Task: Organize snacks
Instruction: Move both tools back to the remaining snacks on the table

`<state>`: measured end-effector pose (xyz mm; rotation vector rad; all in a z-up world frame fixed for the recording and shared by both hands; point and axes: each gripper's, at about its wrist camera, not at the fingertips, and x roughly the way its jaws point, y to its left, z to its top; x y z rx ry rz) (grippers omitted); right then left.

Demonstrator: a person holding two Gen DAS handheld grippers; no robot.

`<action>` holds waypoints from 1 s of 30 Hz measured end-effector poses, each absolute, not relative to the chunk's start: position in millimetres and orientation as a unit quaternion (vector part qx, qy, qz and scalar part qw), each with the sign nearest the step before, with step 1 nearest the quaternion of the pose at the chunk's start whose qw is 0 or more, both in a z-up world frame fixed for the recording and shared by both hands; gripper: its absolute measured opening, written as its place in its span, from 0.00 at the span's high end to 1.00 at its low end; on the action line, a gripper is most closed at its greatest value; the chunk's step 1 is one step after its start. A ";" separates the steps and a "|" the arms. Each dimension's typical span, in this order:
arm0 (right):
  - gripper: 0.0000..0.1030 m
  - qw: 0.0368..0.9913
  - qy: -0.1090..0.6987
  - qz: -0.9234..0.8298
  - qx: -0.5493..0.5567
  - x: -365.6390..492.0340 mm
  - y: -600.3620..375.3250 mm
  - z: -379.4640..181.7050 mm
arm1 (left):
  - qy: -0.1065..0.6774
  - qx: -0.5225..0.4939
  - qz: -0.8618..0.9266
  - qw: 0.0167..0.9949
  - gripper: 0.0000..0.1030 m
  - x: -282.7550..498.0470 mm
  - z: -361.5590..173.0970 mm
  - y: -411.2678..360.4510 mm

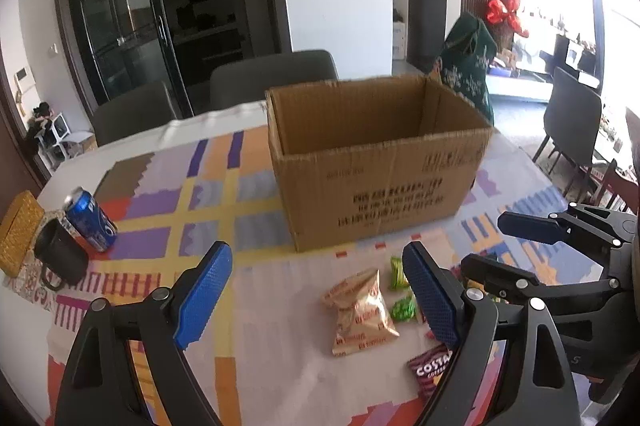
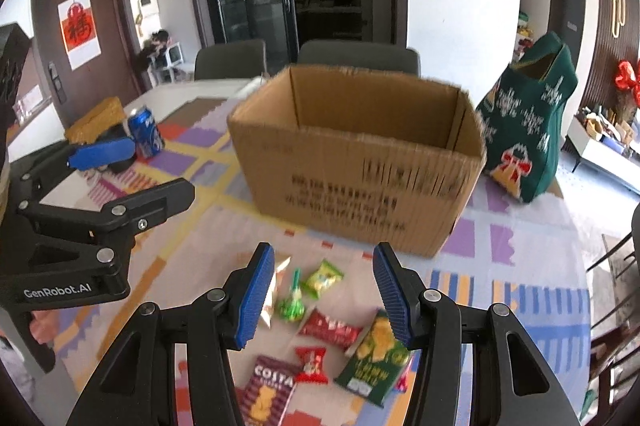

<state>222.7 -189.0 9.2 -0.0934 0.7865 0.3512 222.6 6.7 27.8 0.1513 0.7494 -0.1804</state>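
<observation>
Both grippers, left gripper (image 1: 316, 290) and right gripper (image 2: 324, 290), hovered open and empty; crowded snack packets (image 2: 324, 322) (near the cardboard box (image 2: 360, 162)) risked a double grab.

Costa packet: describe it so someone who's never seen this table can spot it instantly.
Start at the open cardboard box in the middle of the patterned tablecloth. In front of it lies a cluster of small snack packets; the Costa packet sits at the cluster's near-left edge, closest to the camera. It alone is maroon, with "COSTA" in white letters.
</observation>
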 end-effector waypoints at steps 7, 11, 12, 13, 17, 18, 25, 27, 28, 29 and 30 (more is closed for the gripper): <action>0.49 0.891 0.412 0.180 -0.062 217.0 -183.1 -16.3 | 0.396 0.080 -0.098 0.910 0.15 221.1 0.7 7.8; 0.49 0.881 0.427 0.189 -0.072 217.1 -178.8 -29.3 | 0.416 0.081 -0.106 0.900 0.15 223.3 -17.8 9.0; 0.49 0.878 0.432 0.192 -0.076 217.5 -177.2 -32.8 | 0.422 0.080 -0.109 0.897 0.15 224.4 -22.0 9.3; 0.49 0.875 0.436 0.196 -0.079 218.1 -175.5 -36.1 | 0.425 0.079 -0.112 0.895 0.16 225.3 -24.4 9.7; 0.49 0.864 0.451 0.209 -0.085 222.2 -170.2 -46.5 | 0.435 0.077 -0.125 0.888 0.16 230.9 -38.2 9.5; 0.49 0.862 0.454 0.210 -0.087 223.2 -169.5 -48.7 | 0.438 0.077 -0.127 0.887 0.16 232.7 -41.2 9.5; 0.58 0.847 0.468 0.229 -0.106 231.4 -160.3 -64.4 | 0.463 0.068 -0.139 0.873 0.19 245.8 -62.5 7.2; 0.58 0.843 0.473 0.234 -0.106 235.1 -158.1 -69.6 | 0.472 0.058 -0.143 0.868 0.20 249.8 -67.5 7.3; 0.60 0.841 0.476 0.235 -0.106 237.2 -157.8 -72.8 | 0.475 0.054 -0.144 0.866 0.21 251.5 -69.6 7.6; 0.61 0.839 0.479 0.235 -0.107 239.1 -156.9 -74.4 | 0.479 0.051 -0.144 0.864 0.22 253.4 -72.1 7.2; 0.63 0.838 0.481 0.236 -0.107 240.7 -156.4 -76.1 | 0.482 0.049 -0.145 0.863 0.22 255.2 -74.1 7.0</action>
